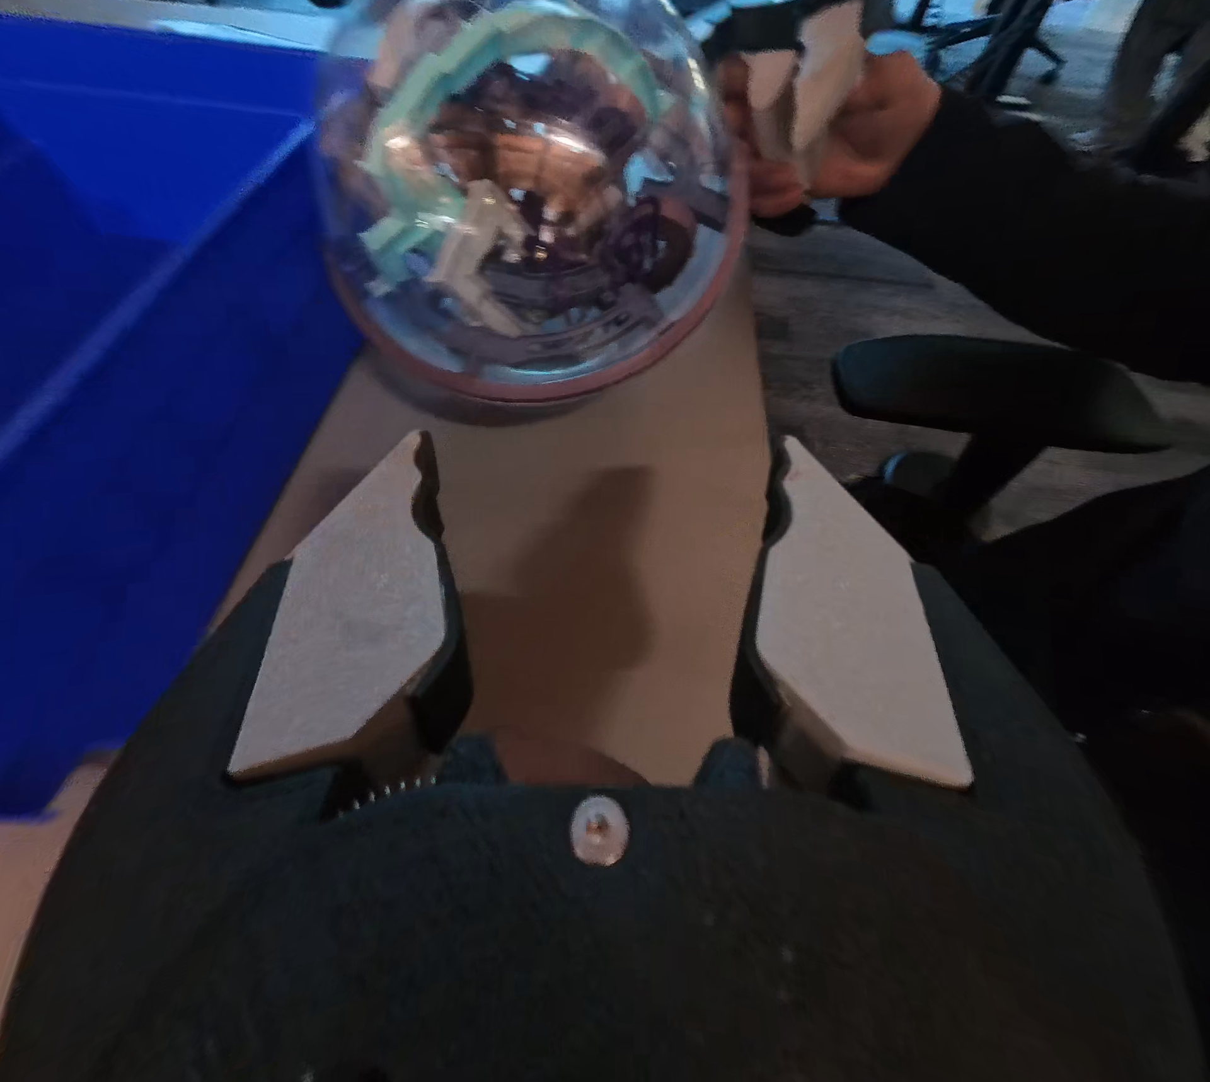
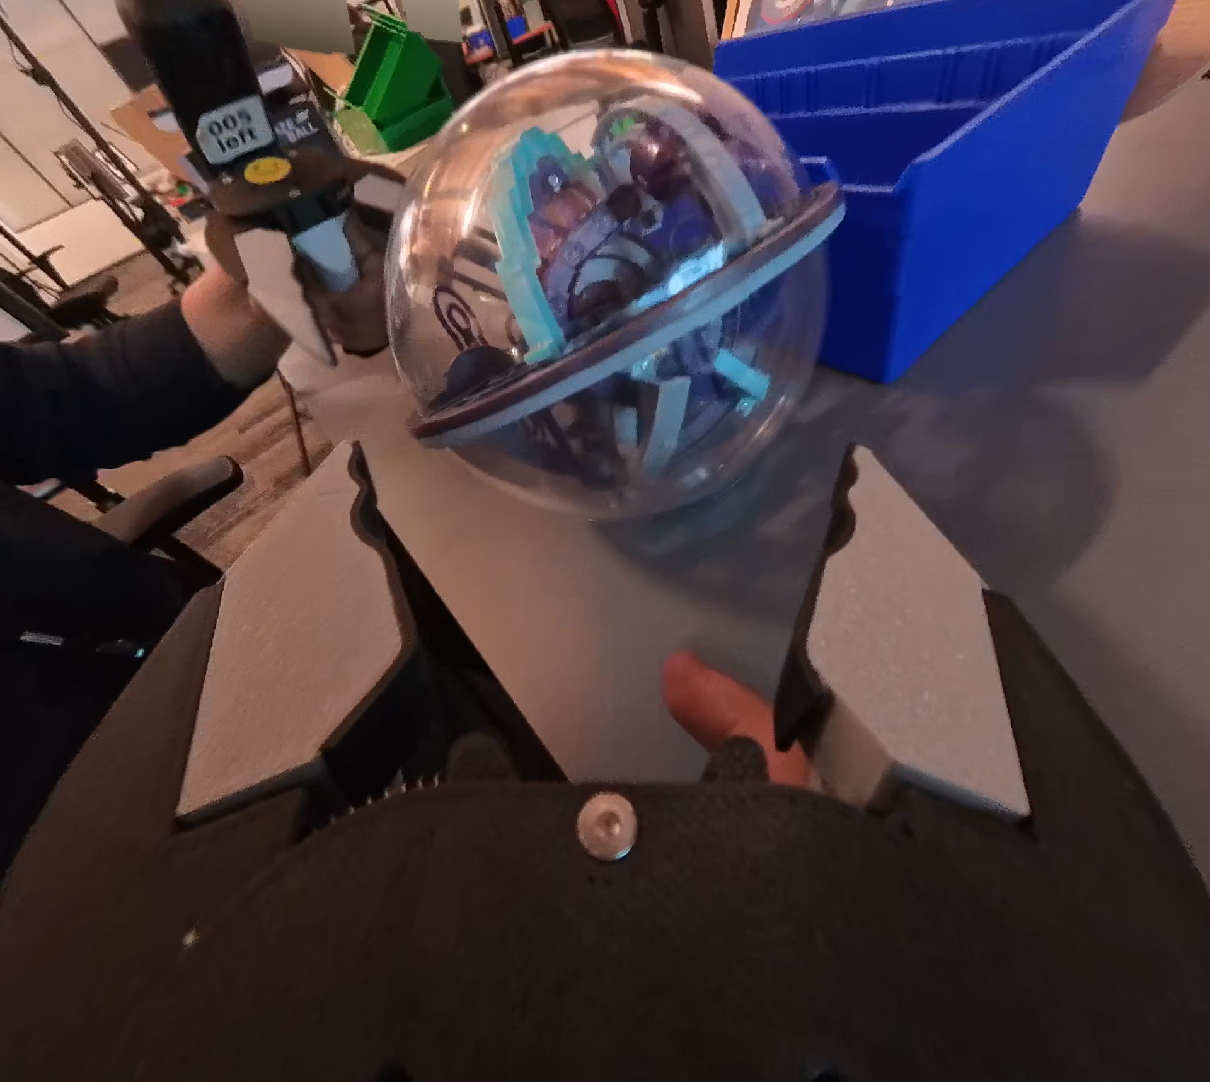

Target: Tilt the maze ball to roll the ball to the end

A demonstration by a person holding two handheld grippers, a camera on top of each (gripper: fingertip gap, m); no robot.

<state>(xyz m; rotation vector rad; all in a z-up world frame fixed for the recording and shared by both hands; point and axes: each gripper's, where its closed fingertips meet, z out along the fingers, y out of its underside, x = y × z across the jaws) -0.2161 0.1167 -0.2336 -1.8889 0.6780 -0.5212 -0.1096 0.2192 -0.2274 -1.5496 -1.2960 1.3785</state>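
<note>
Here, the clear maze ball (image 2: 605,291) rests tilted on the table (image 2: 537,612) beside a blue bin (image 2: 982,186), both grippers (image 1: 602,494) (image 2: 602,500) spread wide and empty; the smooth, rigid shell looks slippery, best held near its equator rim (image 2: 628,324).

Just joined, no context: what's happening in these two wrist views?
A person is working a clear maze ball with a handheld gripper in each hand. At this moment neither grips it: the ball rests on the table beside a blue bin, its equator ring tilted. The left gripper and right gripper both have their jaws wide open, with the ball lying ahead of their fingertips, one on each side. The frames are blurred, and the small ball inside cannot be made out.
</note>
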